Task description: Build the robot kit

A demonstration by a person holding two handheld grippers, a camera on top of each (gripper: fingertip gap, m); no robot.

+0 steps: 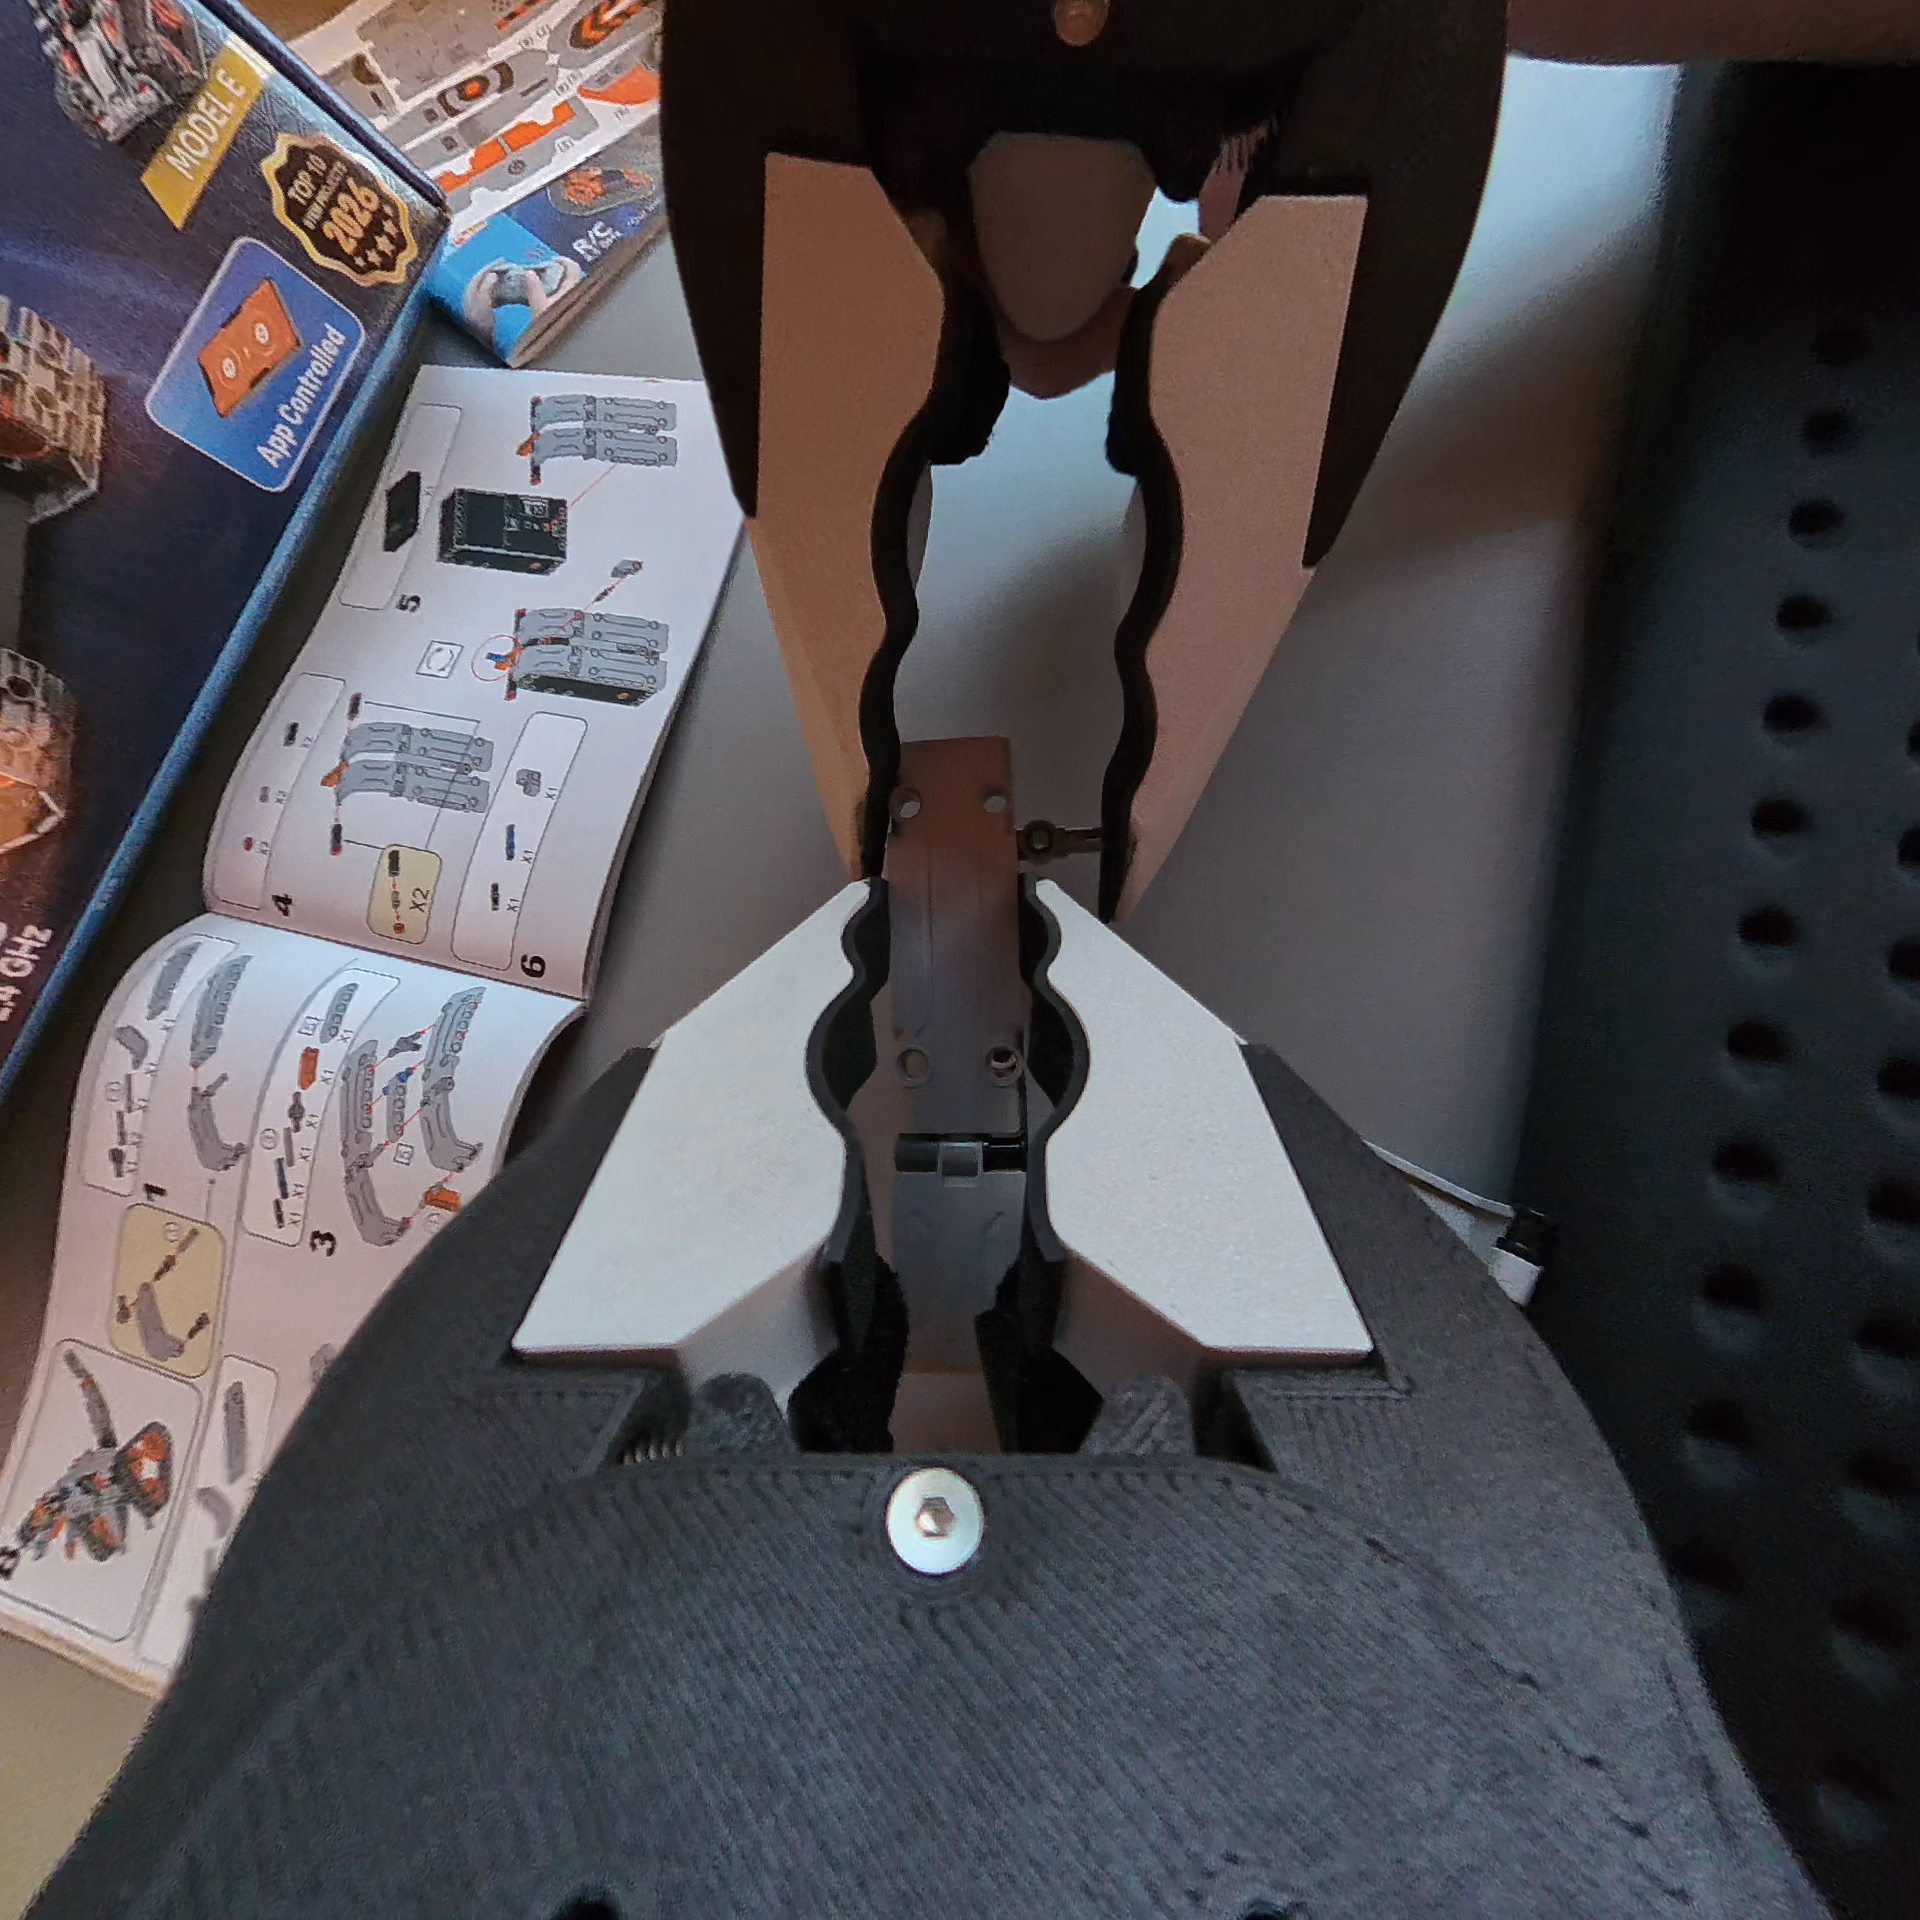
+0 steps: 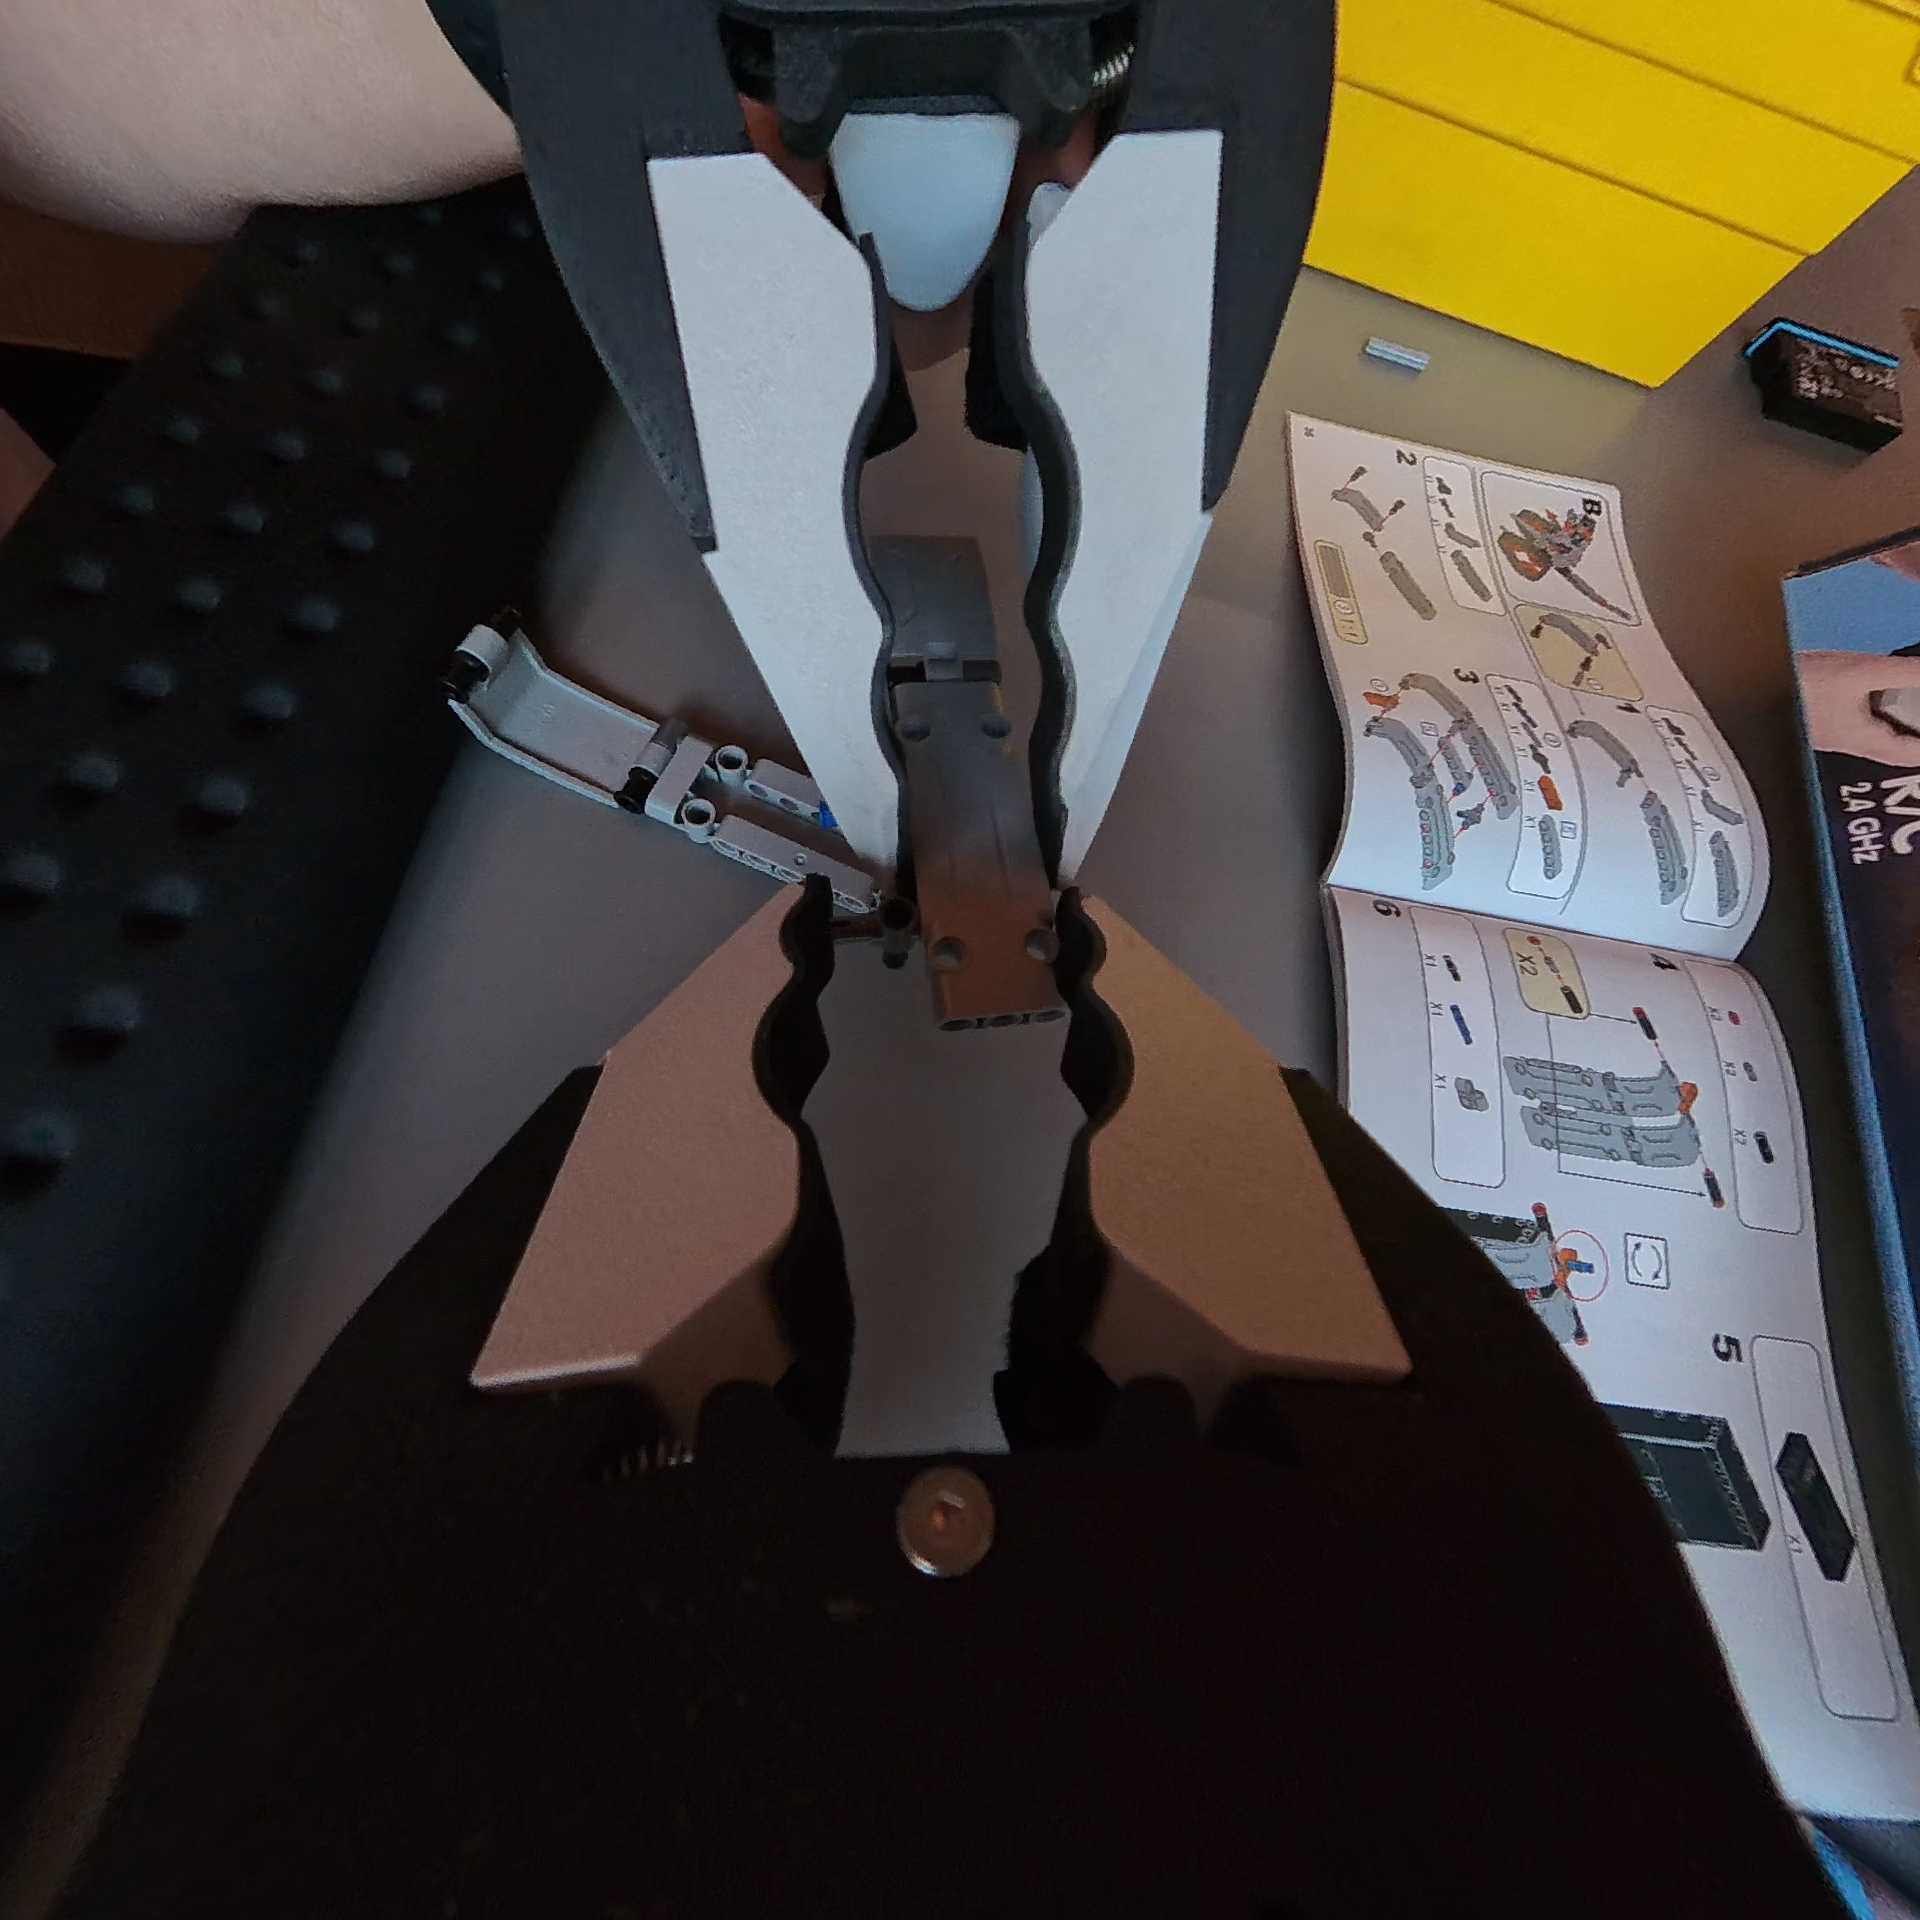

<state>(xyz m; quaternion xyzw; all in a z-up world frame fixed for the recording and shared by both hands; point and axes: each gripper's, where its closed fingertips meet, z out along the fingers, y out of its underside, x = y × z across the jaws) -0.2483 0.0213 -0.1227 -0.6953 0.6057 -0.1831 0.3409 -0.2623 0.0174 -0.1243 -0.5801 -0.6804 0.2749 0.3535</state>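
A grey building-block panel [image 1: 951,977] is clamped lengthwise in my left gripper [image 1: 951,904], which is shut on it. My right gripper [image 1: 992,842] faces it from above in the left wrist view. Its tips span the panel's far end and a small black pin [image 1: 1060,834] sticking out of the panel's side. In the right wrist view, my right gripper [image 2: 940,914] is closed across the pin [image 2: 883,925] and the panel's end [image 2: 987,894]. The left gripper [image 2: 971,831] comes in from the top. Both hold the panel above the grey table [image 2: 623,1039].
A second grey panel assembly [image 2: 623,758] lies on the table left of the grippers. An open instruction booklet [image 2: 1558,831] [image 1: 416,831] and a blue box [image 1: 156,416] [image 2: 1860,935] lie to one side. A yellow sheet [image 2: 1558,156], a black block [image 2: 1829,384] and a black dimpled surface [image 2: 208,727] are around. The tips of both grippers are at nearly the same place.
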